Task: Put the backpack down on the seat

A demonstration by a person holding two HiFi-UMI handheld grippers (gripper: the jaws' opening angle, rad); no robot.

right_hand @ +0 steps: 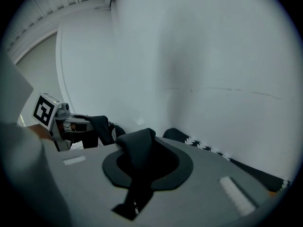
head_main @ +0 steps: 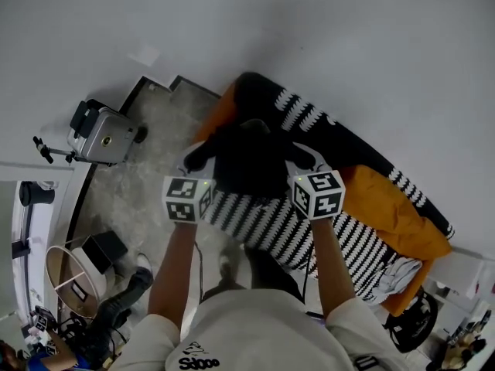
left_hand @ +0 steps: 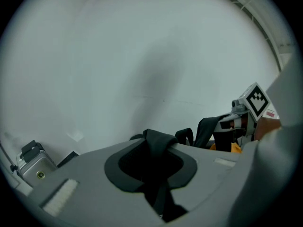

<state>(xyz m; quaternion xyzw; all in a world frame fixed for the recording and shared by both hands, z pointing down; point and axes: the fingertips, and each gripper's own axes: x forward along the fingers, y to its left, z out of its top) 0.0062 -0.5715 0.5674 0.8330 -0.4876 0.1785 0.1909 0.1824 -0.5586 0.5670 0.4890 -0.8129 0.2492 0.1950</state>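
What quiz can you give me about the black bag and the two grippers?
1. True or false: the left gripper holds nothing.
2. Which colour is the backpack? A red, B black, C green.
3. Fill in: the seat is covered in black-and-white ____.
Key: 1 false: it is shut on a black strap of the backpack, and the right gripper grips one too. 2 B. 3 stripes.
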